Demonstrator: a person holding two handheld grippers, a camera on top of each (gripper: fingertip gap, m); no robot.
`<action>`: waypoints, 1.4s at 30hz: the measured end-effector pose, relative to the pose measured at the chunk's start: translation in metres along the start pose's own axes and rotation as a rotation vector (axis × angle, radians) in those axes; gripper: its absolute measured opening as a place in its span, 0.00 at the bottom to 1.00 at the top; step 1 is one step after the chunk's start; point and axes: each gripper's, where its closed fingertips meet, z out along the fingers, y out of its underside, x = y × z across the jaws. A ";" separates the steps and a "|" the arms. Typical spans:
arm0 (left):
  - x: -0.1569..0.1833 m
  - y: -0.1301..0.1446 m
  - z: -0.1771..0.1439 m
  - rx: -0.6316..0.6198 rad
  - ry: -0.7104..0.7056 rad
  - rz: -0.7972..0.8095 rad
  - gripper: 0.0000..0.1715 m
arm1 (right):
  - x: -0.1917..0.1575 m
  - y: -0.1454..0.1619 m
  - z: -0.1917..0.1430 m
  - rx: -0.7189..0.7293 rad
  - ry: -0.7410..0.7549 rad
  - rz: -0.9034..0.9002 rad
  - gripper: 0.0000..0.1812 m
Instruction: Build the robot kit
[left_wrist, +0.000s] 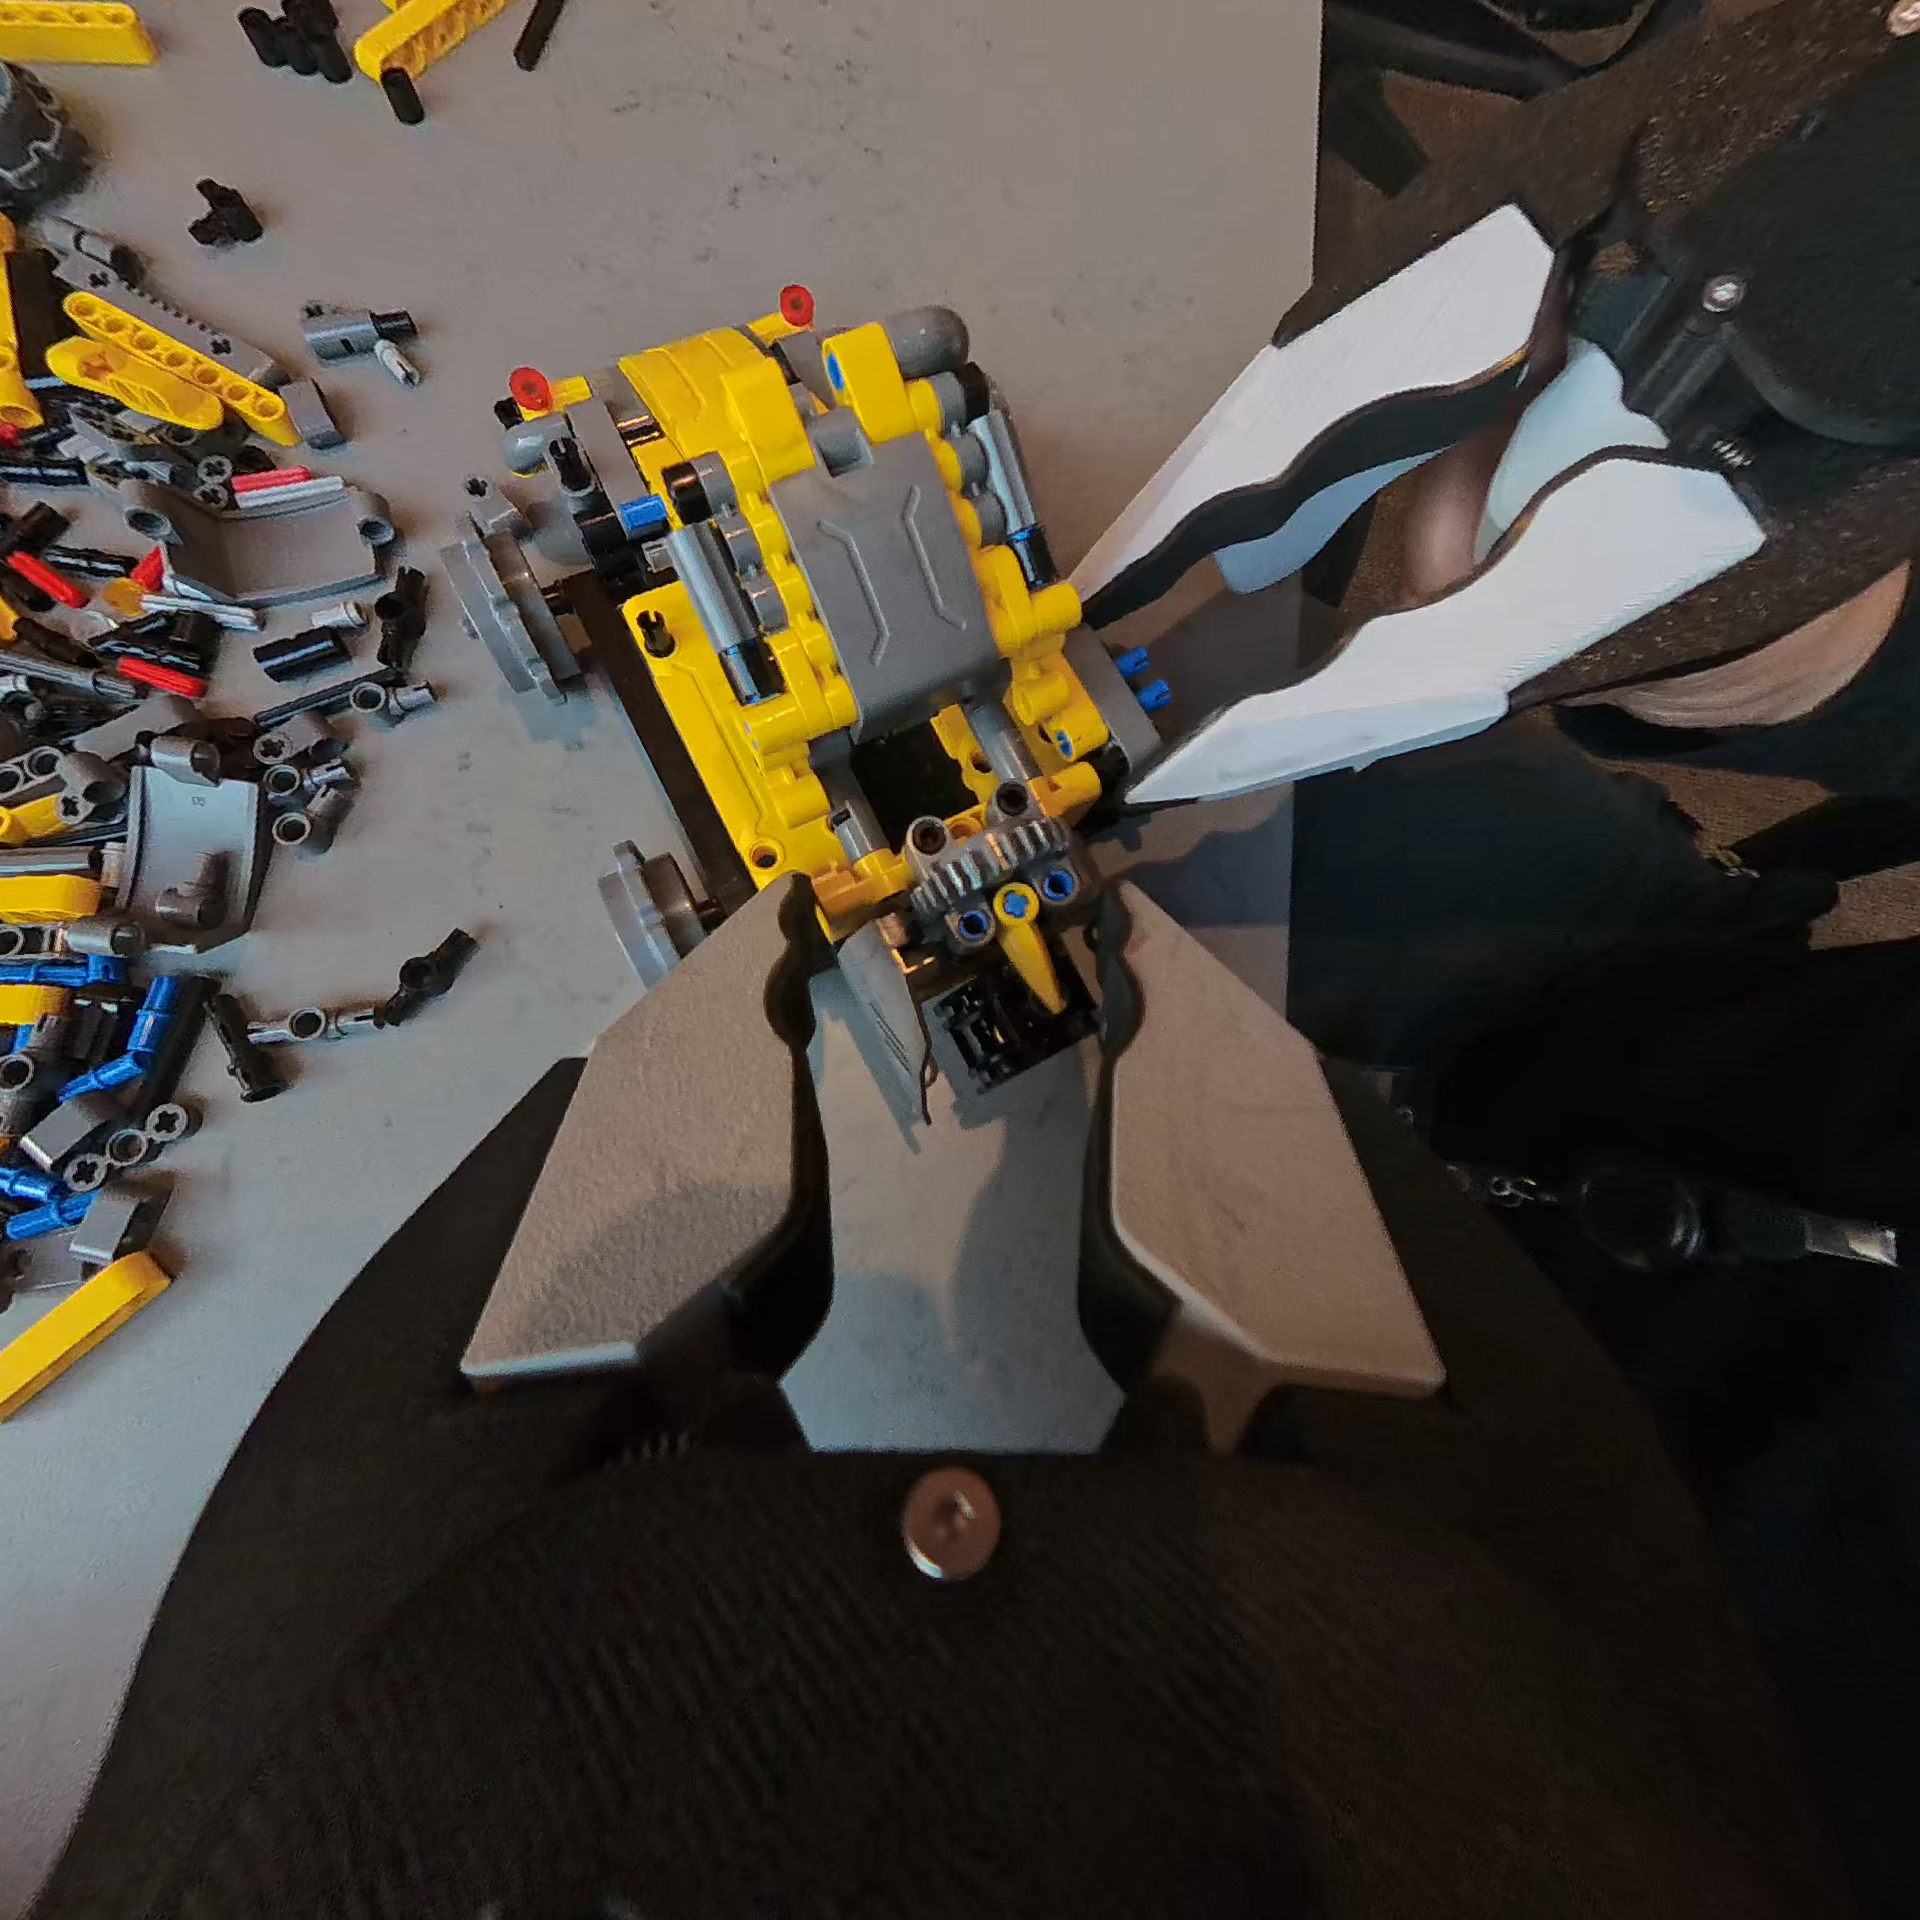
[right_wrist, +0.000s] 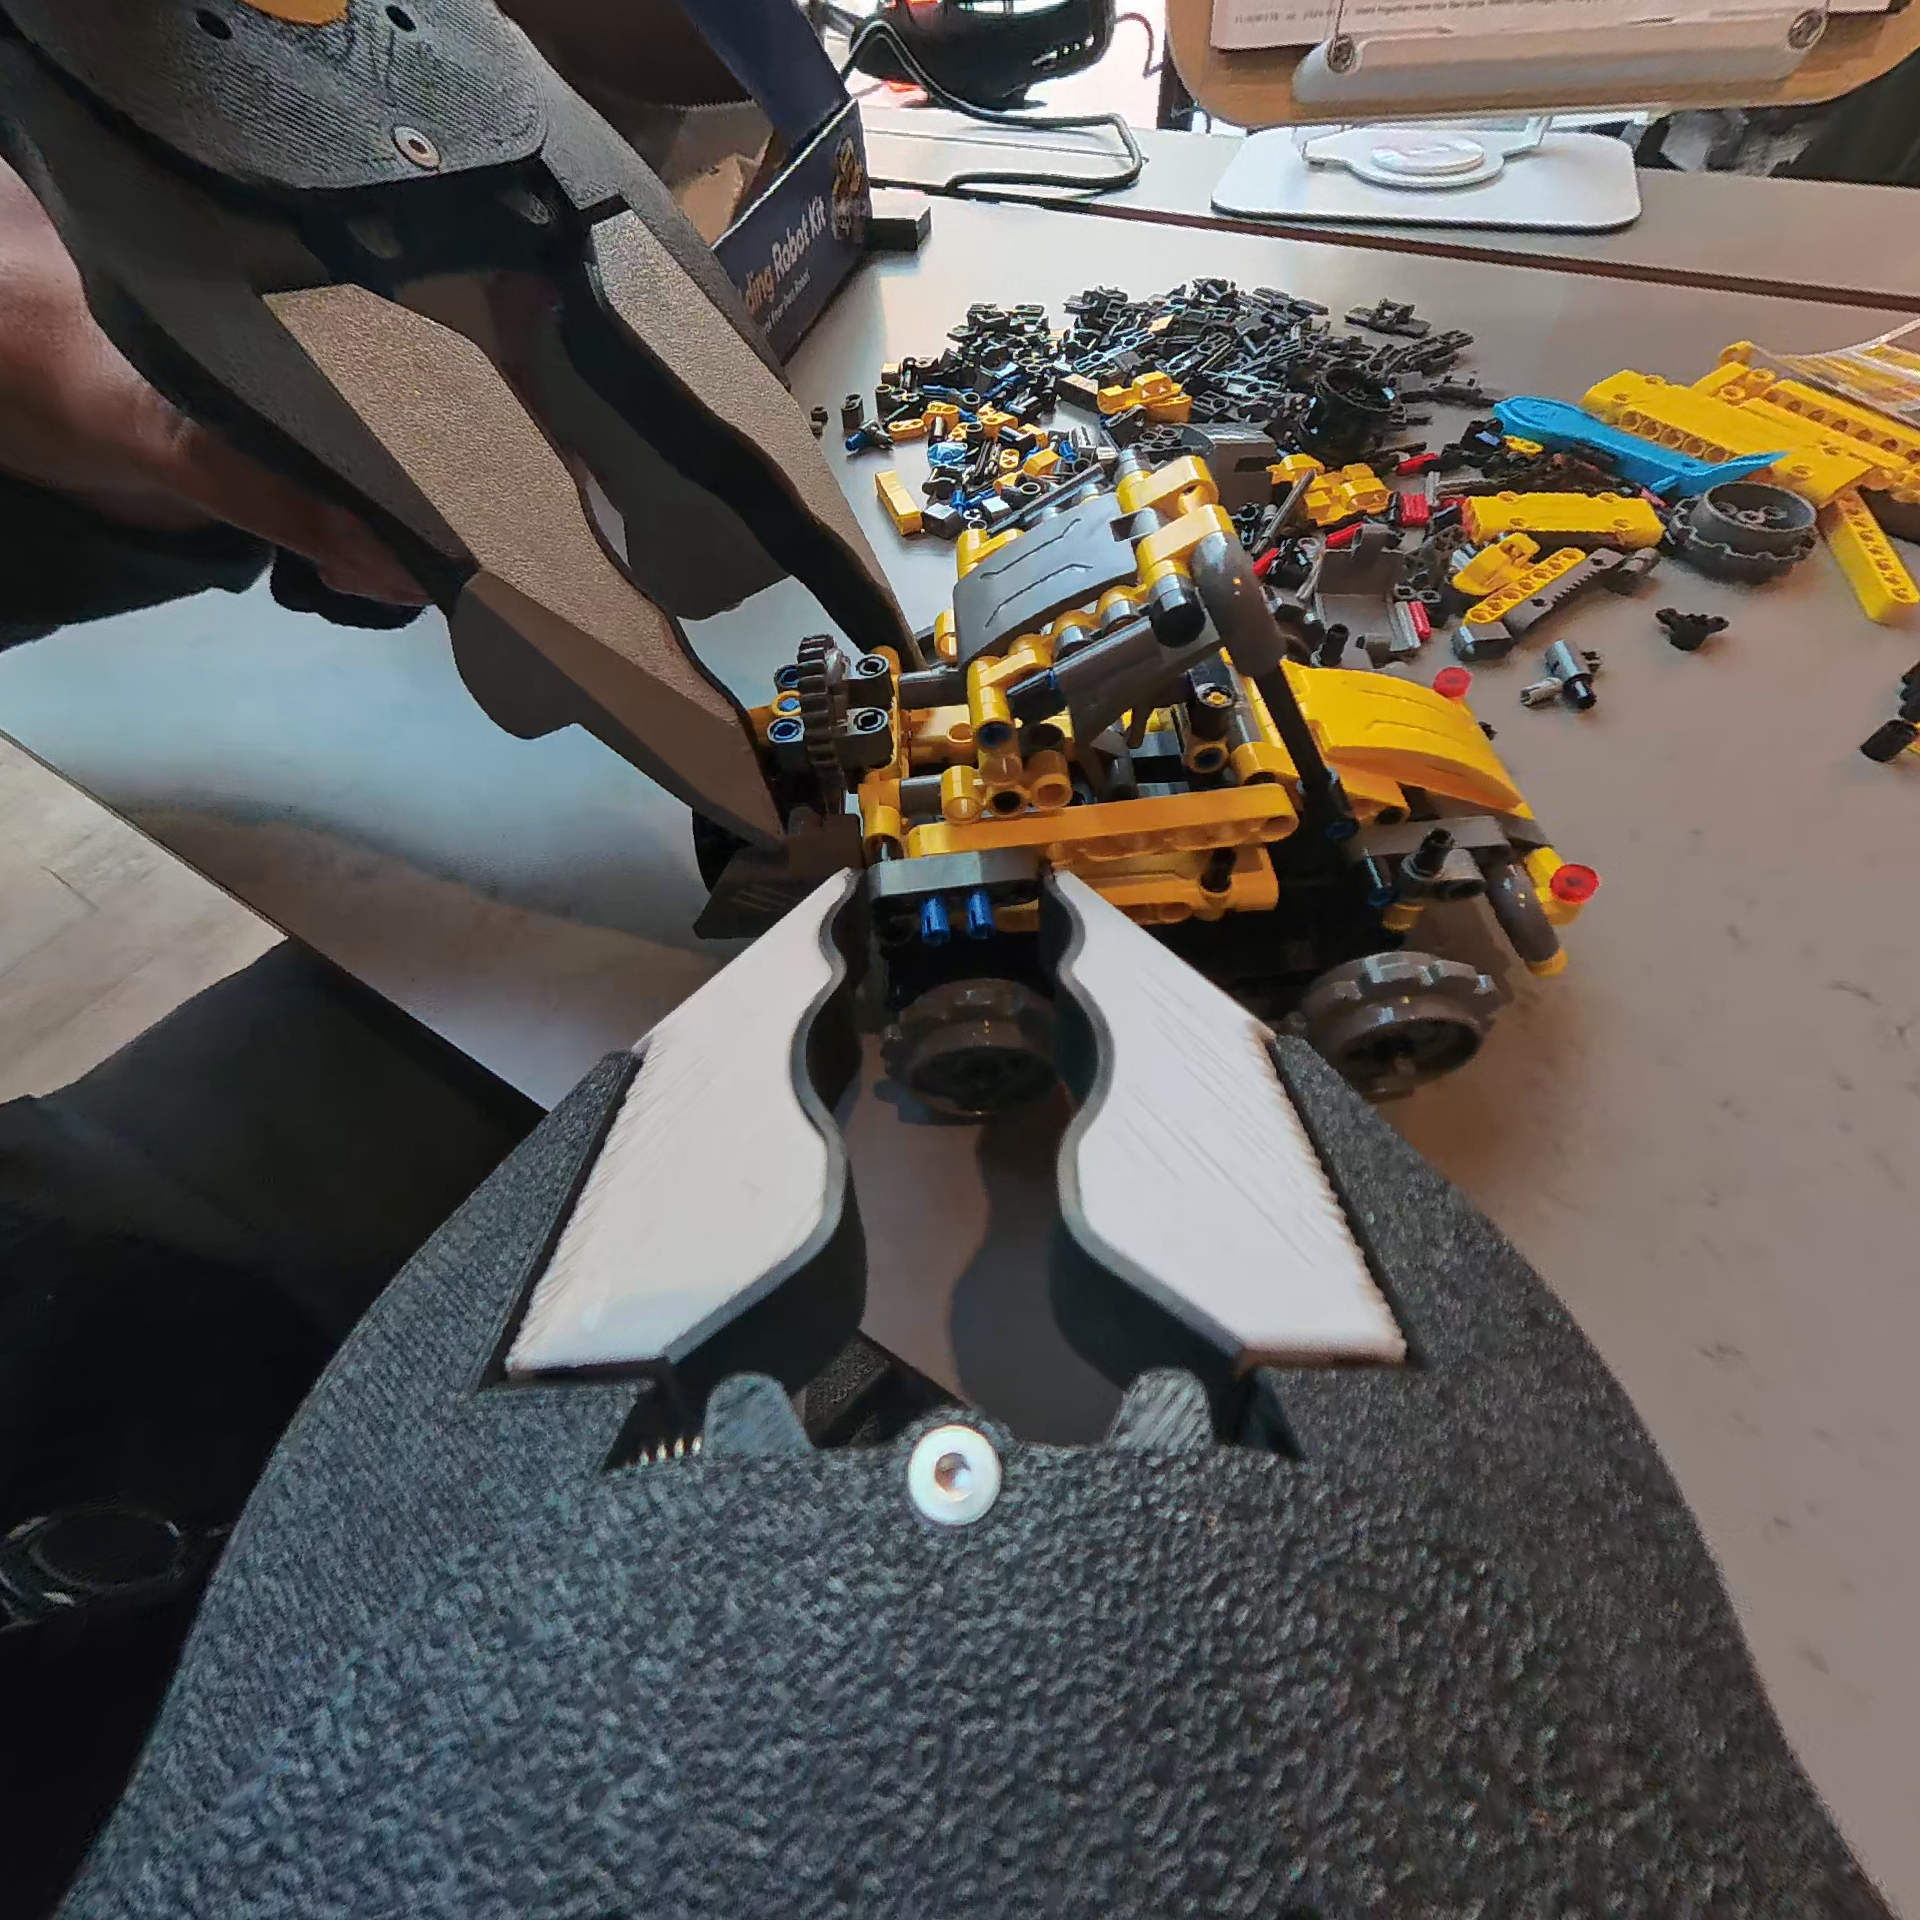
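your left gripper (left_wrist: 951, 914) pinches the toy truck's (left_wrist: 831, 582) geared rear, your right gripper (right_wrist: 951, 883) pinches its side block — opposed pulls could pop pieces onto the bench (left_wrist: 935, 156).

The right hand-held gripper (right_wrist: 951, 894) clamped the yellow brick vehicle's (right_wrist: 1143, 790) side; the left hand-held gripper (right_wrist: 821, 748) gripped its rear from ten o'clock, loose bricks (right_wrist: 1195, 343) lying at one o'clock.

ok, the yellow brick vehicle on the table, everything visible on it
The yellow brick vehicle is a part-built plastic model: yellow beams, grey roof panel, grey wheels, red studs in front, black gear at the rear. It stands upright on the grey table. The left gripper straddles its rear gear end; the right gripper brackets a grey side block with blue pins.
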 end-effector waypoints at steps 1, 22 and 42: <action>0.000 0.000 0.000 -0.006 0.009 -0.006 0.29 | 0.000 0.000 0.000 0.000 -0.008 0.008 0.17; -0.001 -0.004 0.009 -0.143 -0.115 -0.048 0.30 | 0.004 0.000 -0.001 0.009 -0.076 0.143 0.17; -0.001 -0.002 0.009 -0.245 -0.194 -0.163 0.31 | 0.007 -0.002 0.002 0.020 -0.028 0.171 0.17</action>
